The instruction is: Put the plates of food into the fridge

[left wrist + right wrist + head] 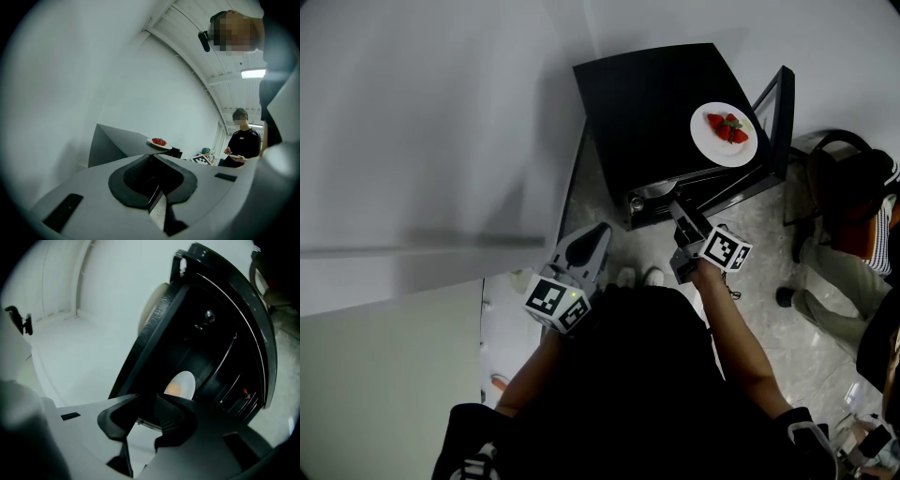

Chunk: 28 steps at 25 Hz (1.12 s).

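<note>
White plate of strawberries [724, 134] sits on top of the black fridge [647, 103], close to the edge by the open door [778, 108]; we judge a tilted lift could roll the fruit off. Our right claw [677, 204], spread and empty, faces the shelf where a plate of orange food [180, 386] takes up room. The left claw [600, 232] is pressed together on nothing, and a seated person [853, 192] crowds the door.

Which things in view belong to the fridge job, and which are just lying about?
Job: fridge; strawberry plate on top of it; plate with orange food inside it; right gripper at the open front.
Not job: seated bystander.
</note>
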Motion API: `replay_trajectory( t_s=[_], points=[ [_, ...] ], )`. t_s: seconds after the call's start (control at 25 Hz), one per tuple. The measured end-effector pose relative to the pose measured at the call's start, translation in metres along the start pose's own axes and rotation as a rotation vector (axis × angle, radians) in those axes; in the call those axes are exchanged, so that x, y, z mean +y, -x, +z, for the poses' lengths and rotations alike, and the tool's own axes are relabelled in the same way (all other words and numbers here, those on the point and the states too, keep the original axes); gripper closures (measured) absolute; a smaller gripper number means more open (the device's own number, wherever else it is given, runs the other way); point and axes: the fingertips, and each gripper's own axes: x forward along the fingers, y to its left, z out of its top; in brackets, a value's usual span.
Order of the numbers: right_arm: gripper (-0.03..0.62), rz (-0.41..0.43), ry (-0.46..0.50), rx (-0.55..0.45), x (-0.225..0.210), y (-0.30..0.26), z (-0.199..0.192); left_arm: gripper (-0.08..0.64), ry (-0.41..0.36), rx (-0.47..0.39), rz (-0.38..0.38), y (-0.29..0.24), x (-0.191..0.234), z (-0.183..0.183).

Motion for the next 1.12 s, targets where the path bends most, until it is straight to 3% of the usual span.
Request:
replay_trajectory(
  t_s=[0.08, 0.4, 0.64, 0.84, 1.12],
  points=[
    [0.532, 0.025, 0.05, -0.003, 0.011, 0.006, 0.002, 0.523, -0.003, -0.024, -0.018, -0.001, -0.004, 0.004],
    [0.546, 0.112, 0.381, -0.037, 0.064, 0.036, 0.02, 0.523, -0.016, -0.008, -0.051, -0.009, -0.012, 0.002],
    [0.546, 0.126, 0.611, -0.029, 0.101, 0.056, 0.025, 0.523, -0.03, -0.005, -0.077, -0.008, -0.02, 0.0],
    [0.549, 0.128, 0.695, -0.093, 0.127, 0.071, 0.032, 0.523, -0.038, -0.012, -0.084, -0.005, -0.025, 0.003],
    [0.548, 0.13, 0.748, -0.066, 0.138, 0.08, 0.021, 0.535, -0.084, 0.009, -0.086, -0.005, -0.027, 0.001]
  ],
)
